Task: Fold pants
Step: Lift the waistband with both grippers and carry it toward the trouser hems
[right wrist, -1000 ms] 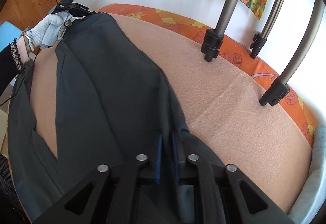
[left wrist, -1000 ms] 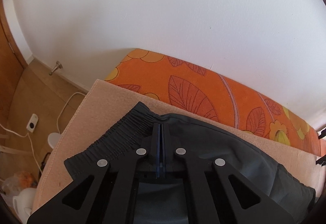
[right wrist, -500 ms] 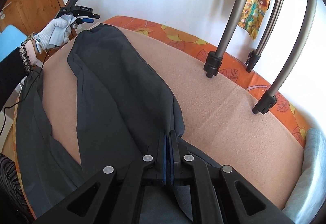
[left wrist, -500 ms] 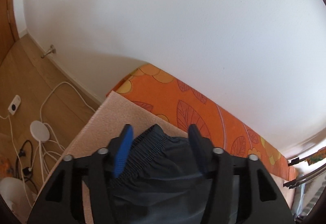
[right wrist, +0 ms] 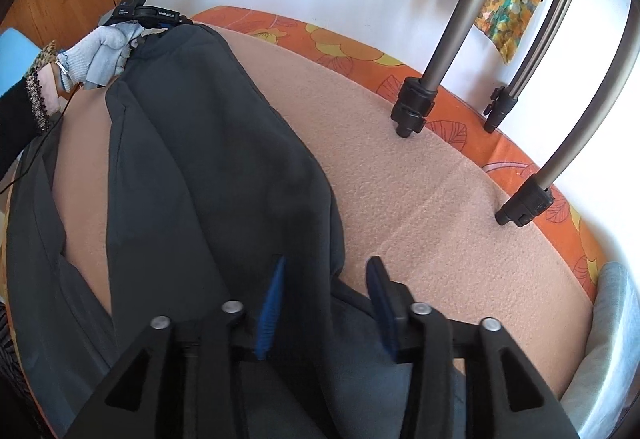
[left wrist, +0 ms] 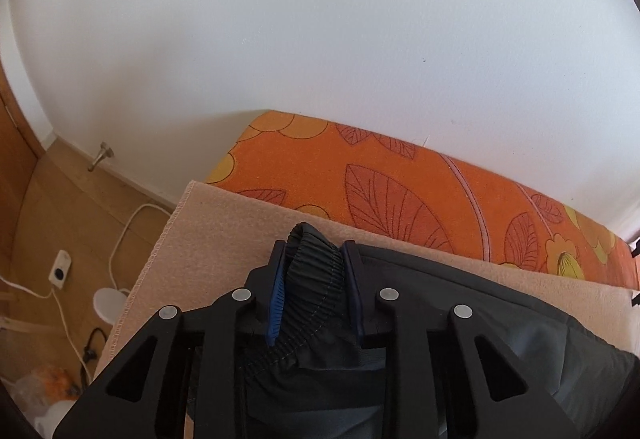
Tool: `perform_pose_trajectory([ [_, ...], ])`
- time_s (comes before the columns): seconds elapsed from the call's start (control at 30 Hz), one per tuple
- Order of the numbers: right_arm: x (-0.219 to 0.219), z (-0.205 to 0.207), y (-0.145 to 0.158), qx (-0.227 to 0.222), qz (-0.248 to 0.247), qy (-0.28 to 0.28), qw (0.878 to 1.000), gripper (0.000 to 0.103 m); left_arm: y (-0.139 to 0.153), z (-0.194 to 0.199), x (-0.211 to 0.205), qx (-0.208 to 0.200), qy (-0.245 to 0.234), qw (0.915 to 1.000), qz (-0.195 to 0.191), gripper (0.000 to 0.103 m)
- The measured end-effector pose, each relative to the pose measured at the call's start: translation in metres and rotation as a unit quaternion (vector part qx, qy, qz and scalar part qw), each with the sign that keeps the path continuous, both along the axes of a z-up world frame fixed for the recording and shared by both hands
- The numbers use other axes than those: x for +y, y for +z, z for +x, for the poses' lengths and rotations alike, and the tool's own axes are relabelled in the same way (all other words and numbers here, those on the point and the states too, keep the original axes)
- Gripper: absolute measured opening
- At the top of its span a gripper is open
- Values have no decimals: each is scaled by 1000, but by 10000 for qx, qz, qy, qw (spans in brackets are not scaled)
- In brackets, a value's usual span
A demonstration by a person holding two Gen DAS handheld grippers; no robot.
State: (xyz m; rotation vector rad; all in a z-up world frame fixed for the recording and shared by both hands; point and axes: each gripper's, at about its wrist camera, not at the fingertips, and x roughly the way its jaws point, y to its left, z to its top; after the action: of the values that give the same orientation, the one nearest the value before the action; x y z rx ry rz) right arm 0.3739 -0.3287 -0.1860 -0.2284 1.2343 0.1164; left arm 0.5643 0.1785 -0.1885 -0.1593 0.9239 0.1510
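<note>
Black waistband [left wrist: 310, 271] bunched between my left gripper [left wrist: 314, 259] pads, jaws closing on it, pants [left wrist: 480, 319] on beige blanket [left wrist: 224, 223]. Right view: my right gripper [right wrist: 328, 271] opening, pads off cloth, pants [right wrist: 208, 167] laid lengthwise across blanket [right wrist: 420, 199], tripod legs [right wrist: 416, 103] beside.

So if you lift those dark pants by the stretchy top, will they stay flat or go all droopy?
Probably droopy: the pants lie in soft folds on the blanket. The waistband bunches between the closing left gripper's fingers, so it likely squashes easily. Thin-looking cloth, so probably light.
</note>
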Motion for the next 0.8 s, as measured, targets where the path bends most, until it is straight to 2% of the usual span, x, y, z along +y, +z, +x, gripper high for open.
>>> perform_pose_trajectory([
  [0.03,-1,1,-1,-12,-93,-18,10000,62,2,-1,-1,-22,-45,10000,-29,21],
  [0.07,-1,3,-4,-14,-176,-37,9998,73,5,-3,-1,-87,-57,9999,-43,21],
  [0.1,-3,4,-6,-4,-217,-67,9997,76,9,-5,0,-177,-51,9998,-67,21],
  [0.17,-6,7,-15,150,-173,-136,9996,74,20,-11,4,-361,-39,9992,-146,20],
  [0.23,-8,7,-18,146,38,-152,9998,66,34,-18,4,-505,-35,9984,-259,20],
  [0.3,-7,6,-17,161,254,-90,9995,32,47,-25,9,-627,-35,9976,-285,20],
  [0.33,-5,5,-18,161,221,-64,9996,25,54,-29,11,-694,-56,9971,-301,20],
  [0.37,-2,4,-18,170,222,-46,9996,10,61,-34,13,-745,-58,9967,-307,20],
  [0.4,-1,2,-19,208,268,-77,9994,0,68,-38,16,-806,-86,9962,-316,20],
  [0.53,0,-3,-1,-76,310,-303,9990,0,96,-64,24,-1039,-131,9938,-362,19],
  [0.63,4,-14,28,-405,405,-462,9973,0,113,-88,34,-1165,-167,9921,-437,19],
  [0.8,29,-47,78,-876,201,-371,9953,0,140,-138,53,-1407,-235,9880,-600,19],
])
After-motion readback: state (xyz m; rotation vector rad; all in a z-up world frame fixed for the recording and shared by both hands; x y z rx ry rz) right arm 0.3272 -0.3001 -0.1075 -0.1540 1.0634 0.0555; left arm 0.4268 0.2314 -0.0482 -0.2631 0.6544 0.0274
